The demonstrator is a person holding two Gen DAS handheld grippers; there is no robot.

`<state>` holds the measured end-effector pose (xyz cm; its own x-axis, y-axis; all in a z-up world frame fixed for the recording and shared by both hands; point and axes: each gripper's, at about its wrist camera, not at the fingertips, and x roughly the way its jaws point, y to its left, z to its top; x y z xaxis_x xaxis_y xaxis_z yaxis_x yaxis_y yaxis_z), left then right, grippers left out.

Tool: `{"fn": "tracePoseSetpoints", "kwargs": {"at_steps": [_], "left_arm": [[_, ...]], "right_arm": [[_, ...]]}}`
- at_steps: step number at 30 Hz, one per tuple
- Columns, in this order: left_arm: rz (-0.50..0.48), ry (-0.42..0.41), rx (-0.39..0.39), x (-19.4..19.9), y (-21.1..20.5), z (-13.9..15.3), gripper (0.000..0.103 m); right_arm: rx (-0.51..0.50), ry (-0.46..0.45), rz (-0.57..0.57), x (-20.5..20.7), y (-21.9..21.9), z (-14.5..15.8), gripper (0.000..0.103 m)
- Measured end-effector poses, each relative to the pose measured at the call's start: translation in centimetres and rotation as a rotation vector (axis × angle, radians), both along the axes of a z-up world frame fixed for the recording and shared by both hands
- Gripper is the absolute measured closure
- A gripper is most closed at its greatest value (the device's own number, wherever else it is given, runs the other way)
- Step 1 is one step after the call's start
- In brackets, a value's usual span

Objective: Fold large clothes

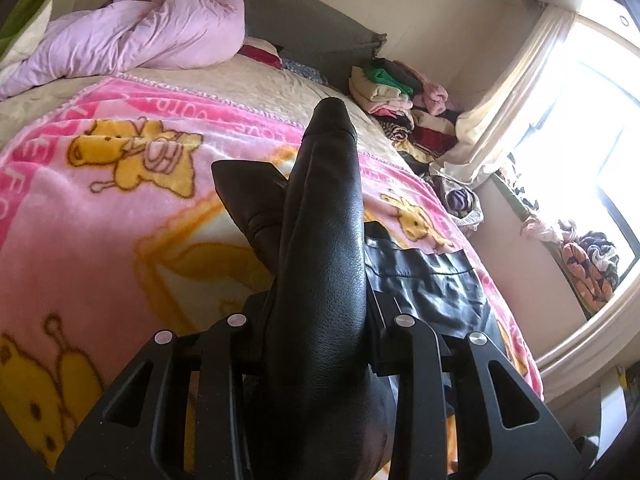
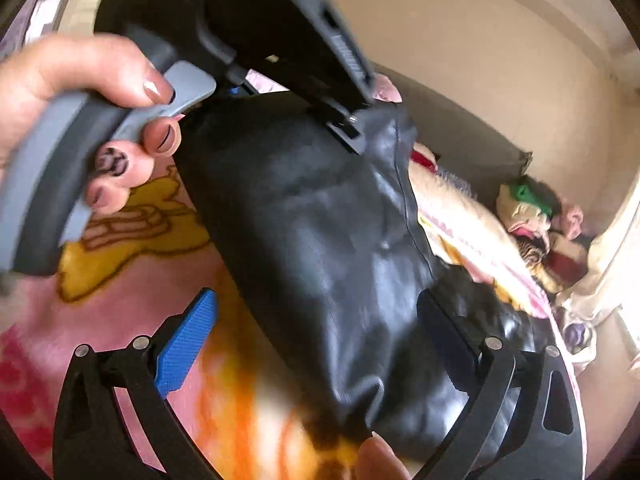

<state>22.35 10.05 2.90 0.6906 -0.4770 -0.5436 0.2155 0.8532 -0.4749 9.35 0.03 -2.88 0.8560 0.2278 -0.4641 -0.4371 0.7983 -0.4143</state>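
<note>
Jacket: your black leather jacket (image 1: 328, 264) lies on the blanket, partly lifted; one fold rises up through your left gripper, the rest spreads flat to the right of it.
Left gripper: your left gripper (image 1: 320, 344) is clamped on that raised fold; in the right wrist view the tool (image 2: 280, 40) bites the jacket's upper edge (image 2: 320, 240), your left hand (image 2: 80, 92) round its grey handle.
Right gripper: your right gripper (image 2: 316, 344) stands wide, blue pads (image 2: 188, 344) apart, the jacket lying between them with the left pad clear of it; whether the right pad touches it, you cannot tell.
Blanket: the pink blanket (image 1: 100, 208) with yellow bears covers the bed under the jacket.
Duvet: a lilac duvet (image 1: 132, 36) is bunched beyond the blanket, by the grey headboard (image 1: 304, 28).
Clothes: a stack of folded clothes (image 1: 384, 88) sits off the blanket's far right corner.
Window: a bright window (image 1: 580, 152) with a cream curtain (image 1: 504, 92) is right of the blanket.
</note>
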Motion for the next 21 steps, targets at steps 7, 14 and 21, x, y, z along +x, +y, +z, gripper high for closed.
{"fn": "tracePoseSetpoints", "kwargs": {"at_steps": [7,14,21], "left_arm": [[-0.006,0.015,-0.023,0.2,0.6,-0.1,0.078],[0.022,-0.031,-0.044,-1.2,-0.3,2.1,0.047],[0.139,-0.114,-0.169,-3.9,1.6,5.7,0.026]], "right_arm": [[-0.033,-0.083,-0.016,1.2,2.3,-0.4,0.032],[0.031,-0.144,-0.03,-0.3,0.2,1.8,0.08],[0.19,-0.144,-0.127,0.3,-4.2,5.4,0.084]]}}
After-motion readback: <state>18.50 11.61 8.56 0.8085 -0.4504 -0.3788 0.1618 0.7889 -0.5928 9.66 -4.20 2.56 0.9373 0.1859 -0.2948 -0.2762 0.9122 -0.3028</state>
